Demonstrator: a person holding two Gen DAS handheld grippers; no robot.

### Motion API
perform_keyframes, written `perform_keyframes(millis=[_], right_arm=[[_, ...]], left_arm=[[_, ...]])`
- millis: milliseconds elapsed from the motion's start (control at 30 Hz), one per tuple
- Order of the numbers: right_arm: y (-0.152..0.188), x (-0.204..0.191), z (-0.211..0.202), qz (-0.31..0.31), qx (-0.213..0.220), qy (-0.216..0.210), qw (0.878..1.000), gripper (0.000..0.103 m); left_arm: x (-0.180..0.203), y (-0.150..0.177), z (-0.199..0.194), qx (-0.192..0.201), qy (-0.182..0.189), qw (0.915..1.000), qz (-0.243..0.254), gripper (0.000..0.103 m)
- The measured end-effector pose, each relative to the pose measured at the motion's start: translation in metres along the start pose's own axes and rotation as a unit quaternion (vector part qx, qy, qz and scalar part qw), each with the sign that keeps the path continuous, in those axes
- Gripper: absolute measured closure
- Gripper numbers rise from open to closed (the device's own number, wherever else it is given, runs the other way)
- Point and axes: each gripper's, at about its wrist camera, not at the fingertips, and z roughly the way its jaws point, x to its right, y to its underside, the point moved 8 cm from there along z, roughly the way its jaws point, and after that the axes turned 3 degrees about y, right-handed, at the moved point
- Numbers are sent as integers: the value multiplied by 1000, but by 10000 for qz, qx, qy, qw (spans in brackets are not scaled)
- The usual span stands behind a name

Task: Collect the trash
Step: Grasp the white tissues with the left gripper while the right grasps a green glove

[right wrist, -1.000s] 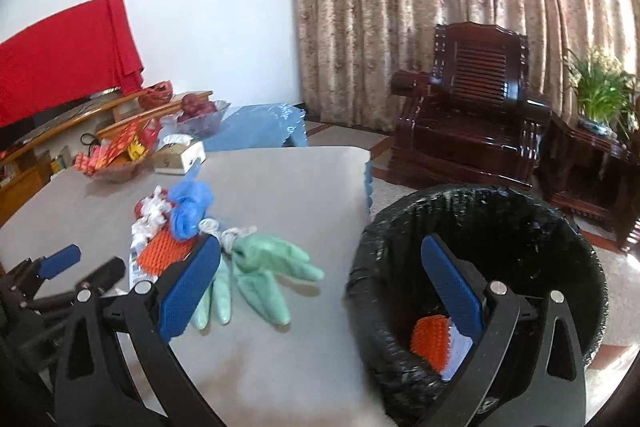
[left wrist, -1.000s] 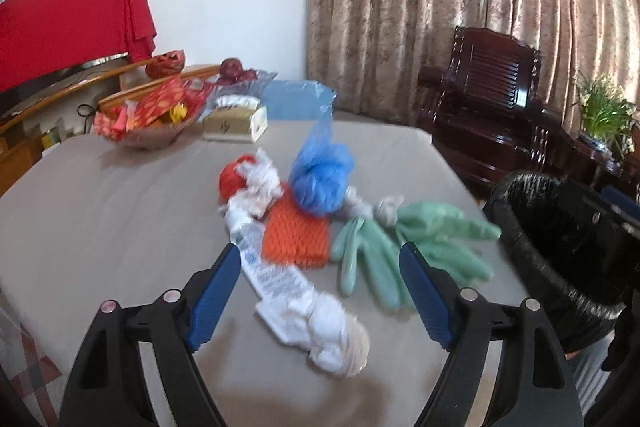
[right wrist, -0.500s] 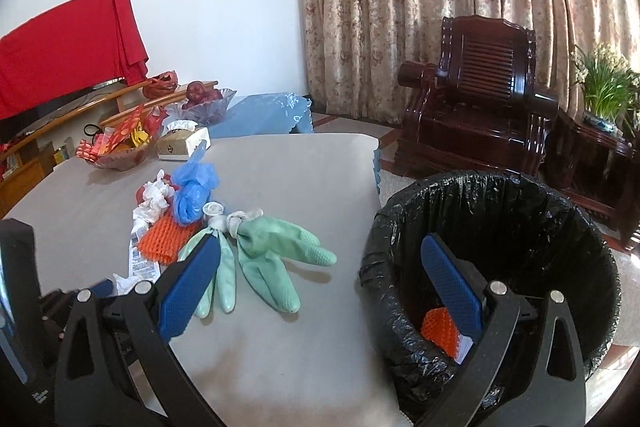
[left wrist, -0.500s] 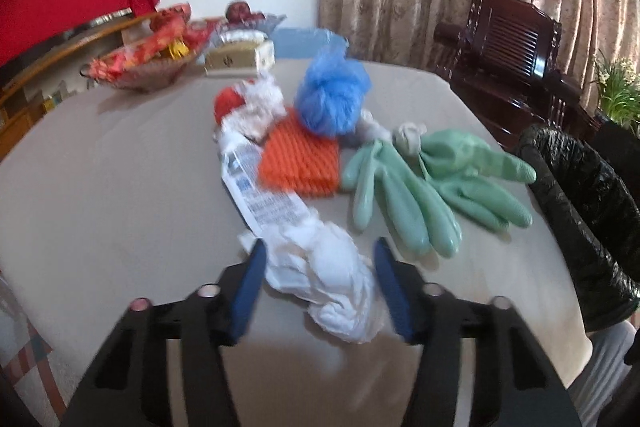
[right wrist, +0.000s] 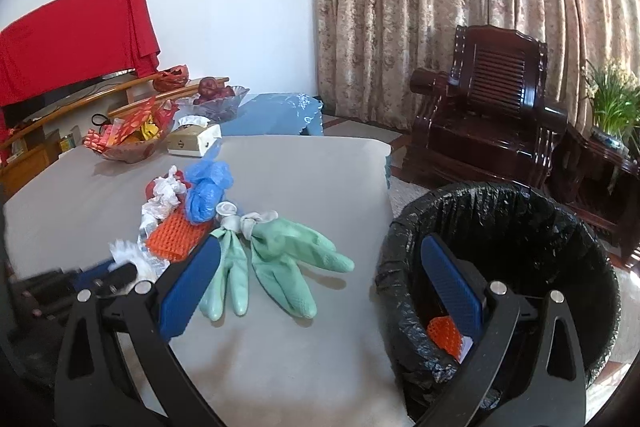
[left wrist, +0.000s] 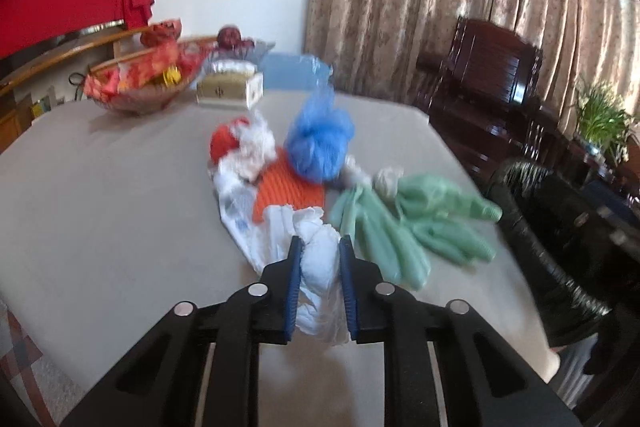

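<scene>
- The left gripper (left wrist: 319,254), wide apart a second ago, now has its blue fingers closing on the crumpled white plastic bag (left wrist: 316,259) on the grey surface (left wrist: 100,195).
- Soft green gloves (right wrist: 276,259) lie beside it.
- The right gripper (right wrist: 320,279), angled down, hangs agape near the black-lined bin (right wrist: 560,227).

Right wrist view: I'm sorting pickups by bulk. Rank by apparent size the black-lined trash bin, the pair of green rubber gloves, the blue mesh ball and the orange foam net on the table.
1. Black-lined trash bin, though nearest.
2. Green rubber gloves.
3-4. Blue mesh ball and orange foam net: alike.
</scene>
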Motion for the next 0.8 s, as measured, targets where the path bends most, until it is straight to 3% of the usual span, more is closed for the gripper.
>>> perform_keyframes(millis=[133, 467, 800], right_arm=[[-7, -13, 3, -20, 30, -140, 9999, 5], [-13, -61, 27, -115, -20, -583, 9982, 6], [2, -105, 76, -234, -517, -805, 9951, 24]], left_arm=[[-2, -16, -12, 259, 1, 9997, 39, 84], [-34, -33, -9, 419, -354, 9985, 52, 84], [-71, -40, 1, 423, -611, 9972, -6, 85]])
